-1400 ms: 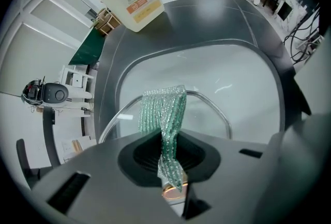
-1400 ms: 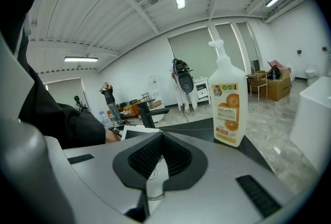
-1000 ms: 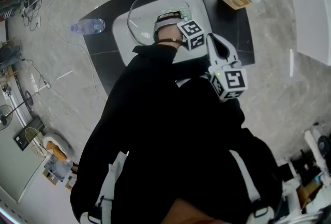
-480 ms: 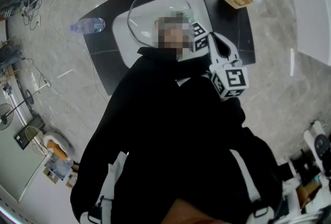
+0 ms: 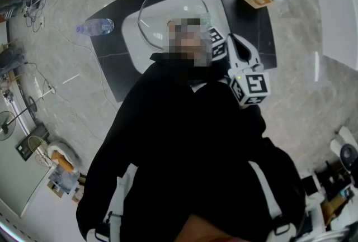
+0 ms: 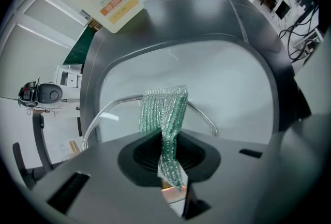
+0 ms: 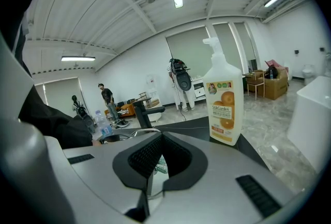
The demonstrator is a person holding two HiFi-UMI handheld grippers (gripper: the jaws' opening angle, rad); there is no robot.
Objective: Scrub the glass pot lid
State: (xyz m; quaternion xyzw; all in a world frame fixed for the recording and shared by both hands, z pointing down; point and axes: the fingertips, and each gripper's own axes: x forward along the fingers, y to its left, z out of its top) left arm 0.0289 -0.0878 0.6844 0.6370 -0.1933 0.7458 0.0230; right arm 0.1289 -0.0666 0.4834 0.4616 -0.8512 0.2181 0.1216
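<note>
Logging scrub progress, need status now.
Left gripper shut on green scouring cloth, at glass pot lid rim. Right gripper clamps lid edge. Detergent bottle stands clear.

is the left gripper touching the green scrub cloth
Touching. The left gripper view shows the left gripper with its jaws shut on the green scrub cloth, pinched between them.

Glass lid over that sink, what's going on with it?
A person is bent over a white sink, working on the glass lid. The left gripper pinches a green cloth whose free end reaches the lid's rim. The right gripper appears to clamp the lid's edge to steady it. A soap bottle stands on the dark counter nearby.
</note>
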